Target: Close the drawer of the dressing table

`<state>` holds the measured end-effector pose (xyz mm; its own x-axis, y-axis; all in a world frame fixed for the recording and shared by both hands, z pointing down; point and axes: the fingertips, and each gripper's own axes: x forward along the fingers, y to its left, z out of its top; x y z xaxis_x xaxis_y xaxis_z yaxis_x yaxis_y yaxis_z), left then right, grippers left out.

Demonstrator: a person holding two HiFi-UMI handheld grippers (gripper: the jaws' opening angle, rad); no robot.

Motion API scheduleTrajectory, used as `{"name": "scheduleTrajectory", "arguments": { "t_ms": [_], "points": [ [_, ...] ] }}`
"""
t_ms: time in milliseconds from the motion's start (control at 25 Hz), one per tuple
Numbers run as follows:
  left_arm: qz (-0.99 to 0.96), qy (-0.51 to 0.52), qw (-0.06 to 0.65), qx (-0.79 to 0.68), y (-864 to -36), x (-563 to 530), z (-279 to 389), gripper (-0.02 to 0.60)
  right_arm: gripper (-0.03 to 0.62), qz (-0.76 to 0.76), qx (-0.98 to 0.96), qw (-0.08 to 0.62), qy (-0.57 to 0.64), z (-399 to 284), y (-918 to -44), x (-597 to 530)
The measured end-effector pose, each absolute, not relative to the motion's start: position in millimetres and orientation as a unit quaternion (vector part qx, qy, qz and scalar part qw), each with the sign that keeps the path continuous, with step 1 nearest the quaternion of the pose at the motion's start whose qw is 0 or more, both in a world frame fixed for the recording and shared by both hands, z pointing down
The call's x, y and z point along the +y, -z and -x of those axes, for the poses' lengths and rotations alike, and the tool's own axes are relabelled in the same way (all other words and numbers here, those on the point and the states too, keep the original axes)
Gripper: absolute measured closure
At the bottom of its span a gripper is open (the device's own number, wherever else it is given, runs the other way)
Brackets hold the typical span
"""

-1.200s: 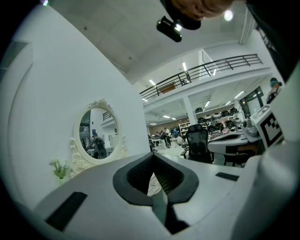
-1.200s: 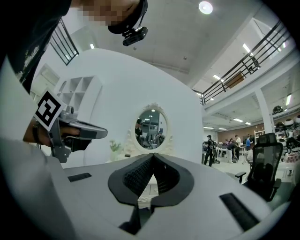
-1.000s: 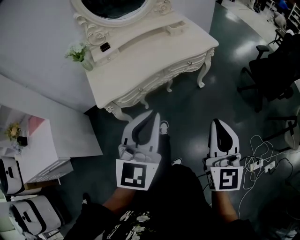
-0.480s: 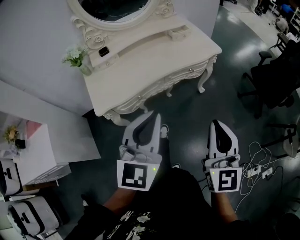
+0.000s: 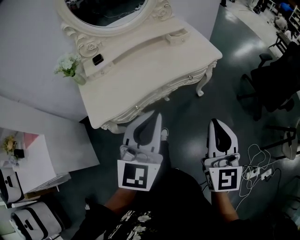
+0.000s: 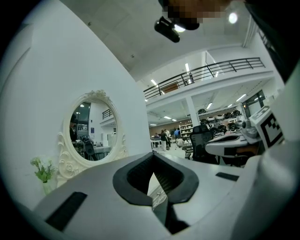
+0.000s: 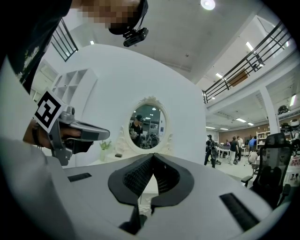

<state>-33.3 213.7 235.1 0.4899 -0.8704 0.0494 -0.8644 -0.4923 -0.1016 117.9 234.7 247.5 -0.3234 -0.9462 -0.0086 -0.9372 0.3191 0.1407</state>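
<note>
Table (image 5: 154,70) looked like cream, matt painted wood, mirror (image 5: 108,9) glass was glossy, floor (image 5: 187,122) was dark and shiny, left claw (image 5: 152,115) and right claw (image 5: 216,123) were smooth white plastic, pads (image 7: 133,180) black, ribbed.

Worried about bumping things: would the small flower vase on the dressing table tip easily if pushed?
Probably. The vase looks small and narrow with flowers spreading wider above, so likely top-heavy. It stands near the left edge of the dressing table, so a nudge might send it off. It appears light, perhaps glass.
</note>
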Motion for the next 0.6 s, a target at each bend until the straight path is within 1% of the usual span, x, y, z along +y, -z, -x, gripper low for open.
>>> {"name": "scheduleTrajectory", "arguments": {
  "t_ms": [480, 600],
  "points": [
    [0.869, 0.044, 0.027, 0.492, -224, 129, 30, 0.578, 0.595, -0.589, -0.805, 0.051, 0.049, -116, -236, 154],
    [0.873, 0.047, 0.026, 0.486, -224, 108, 27, 0.578, 0.595, -0.589, -0.805, 0.042, 0.056, -116, -231, 133]
  ]
}}
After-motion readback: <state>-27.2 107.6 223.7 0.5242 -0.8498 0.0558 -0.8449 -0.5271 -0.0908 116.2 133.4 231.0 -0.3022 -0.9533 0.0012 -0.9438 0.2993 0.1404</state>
